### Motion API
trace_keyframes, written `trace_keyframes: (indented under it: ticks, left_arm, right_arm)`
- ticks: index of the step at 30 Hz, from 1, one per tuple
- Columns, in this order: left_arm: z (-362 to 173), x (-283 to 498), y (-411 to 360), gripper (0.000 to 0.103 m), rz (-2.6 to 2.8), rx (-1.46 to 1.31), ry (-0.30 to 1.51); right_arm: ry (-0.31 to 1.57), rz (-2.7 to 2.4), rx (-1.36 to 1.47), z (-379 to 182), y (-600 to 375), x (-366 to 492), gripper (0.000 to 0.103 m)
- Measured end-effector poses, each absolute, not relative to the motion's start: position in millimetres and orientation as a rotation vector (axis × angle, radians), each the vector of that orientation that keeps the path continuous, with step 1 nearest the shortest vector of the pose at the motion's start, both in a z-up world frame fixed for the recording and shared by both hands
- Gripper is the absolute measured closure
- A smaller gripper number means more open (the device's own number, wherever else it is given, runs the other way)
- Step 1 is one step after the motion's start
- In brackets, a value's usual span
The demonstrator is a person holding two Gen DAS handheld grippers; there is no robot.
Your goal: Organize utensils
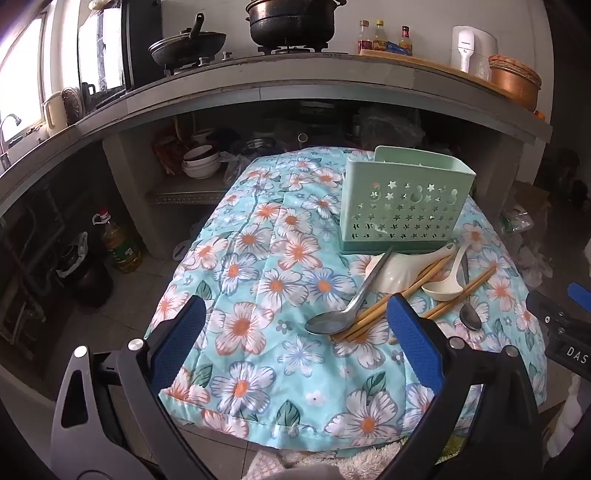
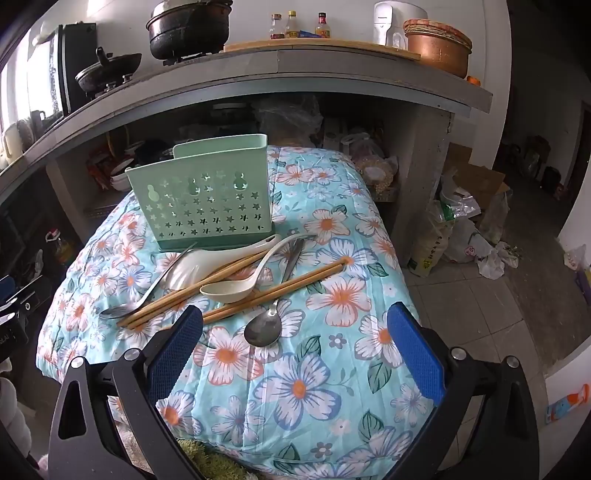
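Both hand-held grippers (image 1: 295, 325) (image 2: 295, 332) gape empty; holder (image 2: 201, 201) contents hidden behind its wall.

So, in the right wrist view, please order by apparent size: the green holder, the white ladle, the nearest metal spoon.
1. green holder
2. white ladle
3. metal spoon; it lies nearer the camera, so its rank against the ladle is unsure.

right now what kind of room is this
Most likely a home kitchen: a black pot on a gas burner, sauce bottles on the counter, and stacked bowls stored underneath.
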State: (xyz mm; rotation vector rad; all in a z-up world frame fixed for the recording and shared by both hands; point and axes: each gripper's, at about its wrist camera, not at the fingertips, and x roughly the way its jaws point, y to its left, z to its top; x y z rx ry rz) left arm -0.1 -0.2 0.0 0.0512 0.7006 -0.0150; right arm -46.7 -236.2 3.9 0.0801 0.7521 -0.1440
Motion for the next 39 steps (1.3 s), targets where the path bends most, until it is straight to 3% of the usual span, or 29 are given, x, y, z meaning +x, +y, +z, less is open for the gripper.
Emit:
trace_keyframes:
  ticks: [39]
  left_arm:
    - [0.3, -0.3, 0.2, 0.008, -0.017, 0.046, 0.695]
  right_arm:
    - [0.744, -0.145, 0.075, 6.3, -234.1, -47.9, 0.005]
